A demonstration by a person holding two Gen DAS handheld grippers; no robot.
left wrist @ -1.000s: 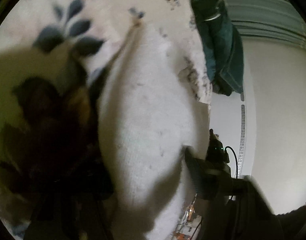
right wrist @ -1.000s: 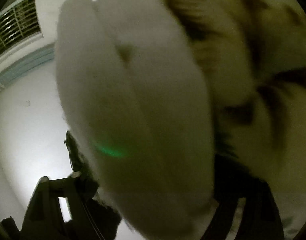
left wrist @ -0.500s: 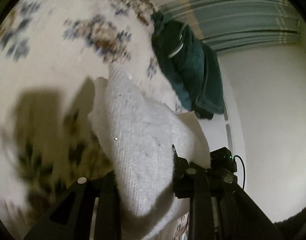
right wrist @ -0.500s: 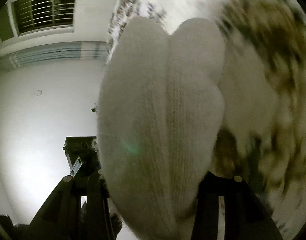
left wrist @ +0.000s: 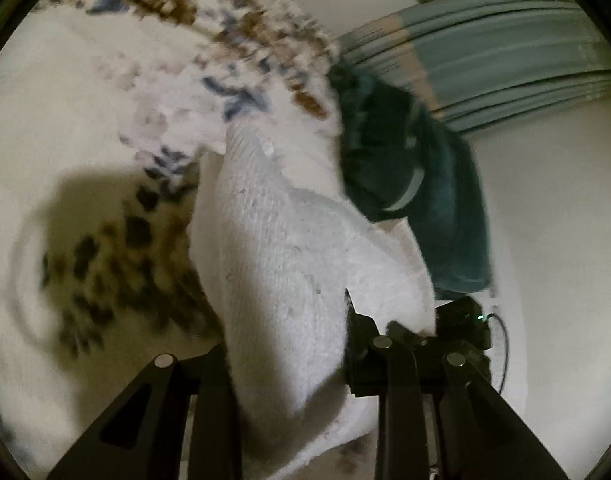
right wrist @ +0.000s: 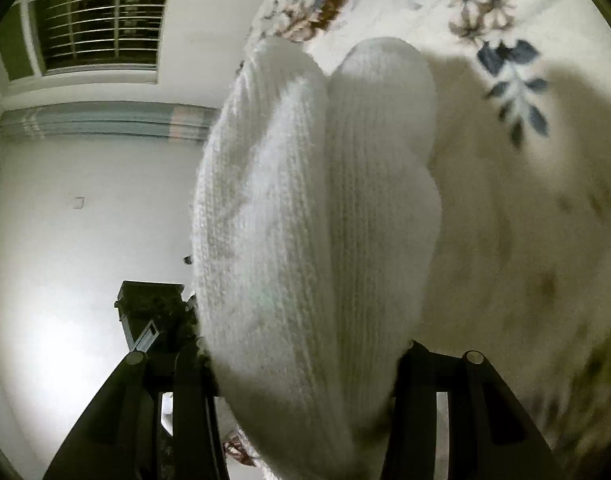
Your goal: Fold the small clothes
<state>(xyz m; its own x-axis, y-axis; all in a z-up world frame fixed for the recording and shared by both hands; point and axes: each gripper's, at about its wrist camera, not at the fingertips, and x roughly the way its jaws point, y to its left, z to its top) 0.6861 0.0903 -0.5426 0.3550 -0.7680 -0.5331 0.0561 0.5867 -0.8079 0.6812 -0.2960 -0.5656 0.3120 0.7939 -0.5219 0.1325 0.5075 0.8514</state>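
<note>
Left wrist view: the left claw grips a white knitted garment rising toward 12 o'clock over a floral bedspread; a dark teal garment lies at 2 o'clock. Right wrist view: the right claw clamps the same white knit, bunched in two lobes.

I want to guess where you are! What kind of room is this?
Probably a bedroom. A flowery bedspread lies under the white sock, dark green clothes are heaped at its edge, and a barred window sits high in a plain white wall.
</note>
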